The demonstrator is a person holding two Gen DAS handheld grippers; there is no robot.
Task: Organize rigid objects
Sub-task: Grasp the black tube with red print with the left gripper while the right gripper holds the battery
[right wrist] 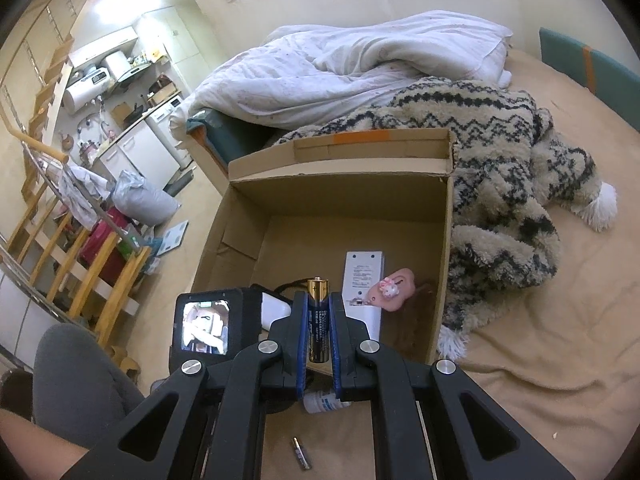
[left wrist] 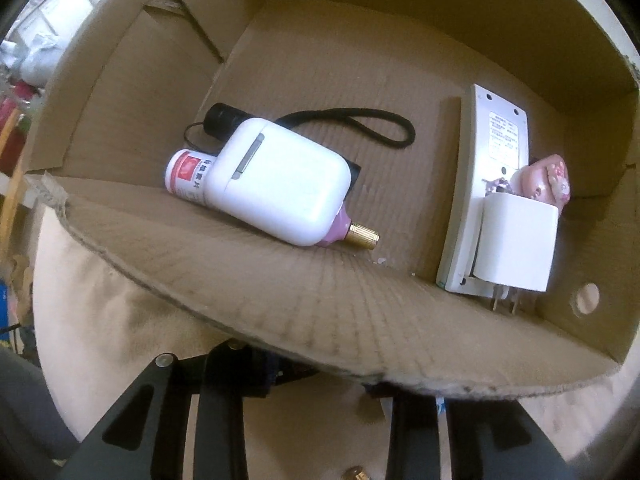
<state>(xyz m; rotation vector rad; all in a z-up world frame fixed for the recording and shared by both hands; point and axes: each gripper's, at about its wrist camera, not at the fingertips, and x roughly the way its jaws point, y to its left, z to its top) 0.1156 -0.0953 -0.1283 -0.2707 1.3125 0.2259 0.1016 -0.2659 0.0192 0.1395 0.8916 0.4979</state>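
Bedding covers the big bed (right wrist: 560,340): a white quilt (right wrist: 340,64) and a fuzzy zigzag blanket (right wrist: 500,168) lie behind a brown cardboard box (right wrist: 336,196). That box sits on the bed with its top open.

Inside the box, a long white power strip (left wrist: 486,184) lies on the floor near the right wall. A white plug block (left wrist: 516,246) rests on its near end, and a little pink toy (left wrist: 548,182) sits just behind the block. On the left side of the box floor lies a white case (left wrist: 280,180), on top of a pink and white bottle (left wrist: 188,174) with a gold tip. A black flashlight (left wrist: 222,118) (with a loop strap) lies behind them.

The right gripper (right wrist: 318,328) hangs over the near edge of the box. Its blue fingers (right wrist: 301,340) squeeze a dark battery (right wrist: 318,320) that stands upright, gold end up.

The left gripper (left wrist: 316,368) sits low by the box's near wall. That wall hides its fingertips, so I cannot tell if it is open or closed.

A thin small battery (right wrist: 301,453) lies on the bed below the right gripper.
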